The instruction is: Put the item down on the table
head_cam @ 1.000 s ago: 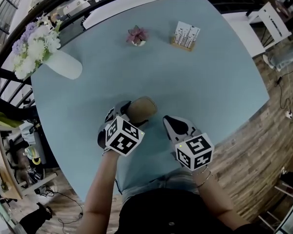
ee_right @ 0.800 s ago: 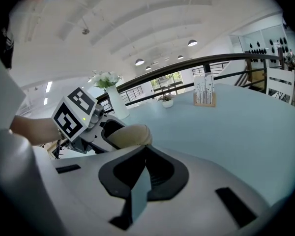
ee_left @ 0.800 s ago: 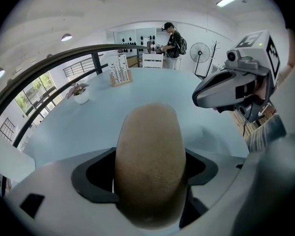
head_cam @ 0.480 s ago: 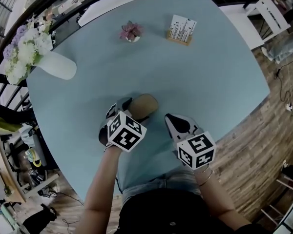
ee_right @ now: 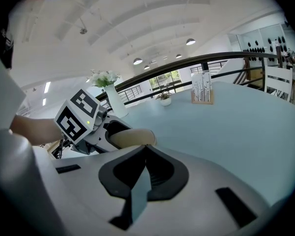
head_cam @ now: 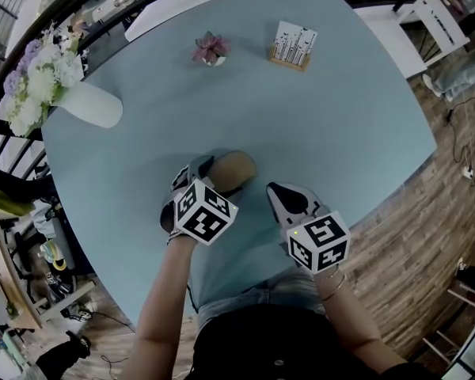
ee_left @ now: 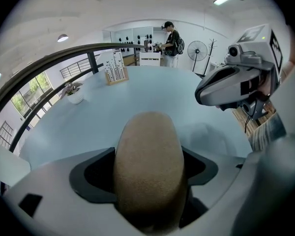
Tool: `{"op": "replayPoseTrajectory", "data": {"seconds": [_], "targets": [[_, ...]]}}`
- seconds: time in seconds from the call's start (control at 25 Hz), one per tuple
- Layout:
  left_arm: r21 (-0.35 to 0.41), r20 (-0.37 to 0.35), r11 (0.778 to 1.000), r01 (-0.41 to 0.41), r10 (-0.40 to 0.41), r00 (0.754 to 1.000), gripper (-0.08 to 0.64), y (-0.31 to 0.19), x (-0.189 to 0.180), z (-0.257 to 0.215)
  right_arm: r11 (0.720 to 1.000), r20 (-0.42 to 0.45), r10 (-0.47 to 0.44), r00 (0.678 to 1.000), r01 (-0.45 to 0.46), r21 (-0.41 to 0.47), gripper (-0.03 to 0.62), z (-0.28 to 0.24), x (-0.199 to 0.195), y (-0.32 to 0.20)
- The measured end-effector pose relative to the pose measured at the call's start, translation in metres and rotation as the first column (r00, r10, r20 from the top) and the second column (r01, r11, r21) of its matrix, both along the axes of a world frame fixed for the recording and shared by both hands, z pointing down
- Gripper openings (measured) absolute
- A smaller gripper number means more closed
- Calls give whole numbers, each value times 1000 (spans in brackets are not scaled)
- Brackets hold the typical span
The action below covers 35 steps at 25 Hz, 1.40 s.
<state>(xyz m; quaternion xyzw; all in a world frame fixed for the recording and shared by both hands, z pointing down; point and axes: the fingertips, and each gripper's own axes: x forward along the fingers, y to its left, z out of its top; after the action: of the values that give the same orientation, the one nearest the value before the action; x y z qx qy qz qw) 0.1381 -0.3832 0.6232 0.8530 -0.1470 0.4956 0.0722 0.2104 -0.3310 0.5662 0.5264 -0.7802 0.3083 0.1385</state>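
Seen from the head view, a pale blue bench (head_cam: 340, 125) fills most of the scene. At its far left edge lies a white vase (head_cam: 95, 109) holding white and lilac flowers (head_cam: 36, 81).

Near the front edge, left of centre, is the left gripper (head_cam: 202, 172), held in the person's left hand, with its marker cube facing up. Its fingers (ee_left: 91, 176) are clenched on a tan, rounded item (head_cam: 231, 171). In the left gripper view the item stands upright between the two dark pads and sticks out well past them. The item is over the bench, near the person. Whether it touches the surface cannot be told.

At the back of the bench, about the middle, sits a small white pot with a pink plant (head_cam: 210, 50). Just to its right stands a wooden holder with white cards (head_cam: 294, 47).

To the right of the item, a little apart from it, is the right gripper (head_cam: 279, 194), in the person's right hand. Its fingers (ee_right: 160, 171) are pressed together with nothing between them. They point out across the bench.

Wooden floor (head_cam: 451, 212) shows beyond the right edge of the bench. In the left gripper view, a person (ee_left: 171, 38) stands far off beyond the bench, beside a standing fan (ee_left: 199, 50).
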Motion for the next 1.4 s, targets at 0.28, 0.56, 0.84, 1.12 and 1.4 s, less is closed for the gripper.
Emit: {"op": "replayPoseTrajectory", "data": {"seconds": [0.28, 0.56, 0.84, 1.12, 1.4], "targets": [[17, -48, 999, 32, -32, 998, 397, -2, 0, -14, 1000, -16, 3, 1000, -3, 18, 6, -8, 1, 1], [12, -163, 994, 109, -105, 981, 396, 1, -1, -50, 998, -27, -12, 1000, 13, 61, 6, -26, -1, 1], [-11, -341, 970, 244, -233, 911, 396, -1, -13, -102, 992, -46, -42, 998, 47, 113, 6, -49, -7, -2], [-2, -501, 928, 372, -323, 803, 394, -1, -35, -155, 978, -55, -79, 995, 88, 191, 6, -86, -21, -6], [21, -602, 901, 433, -334, 726, 391, 16, -55, -197, 949, -76, -161, 984, 176, 262, 6, -125, -45, -7]]}}
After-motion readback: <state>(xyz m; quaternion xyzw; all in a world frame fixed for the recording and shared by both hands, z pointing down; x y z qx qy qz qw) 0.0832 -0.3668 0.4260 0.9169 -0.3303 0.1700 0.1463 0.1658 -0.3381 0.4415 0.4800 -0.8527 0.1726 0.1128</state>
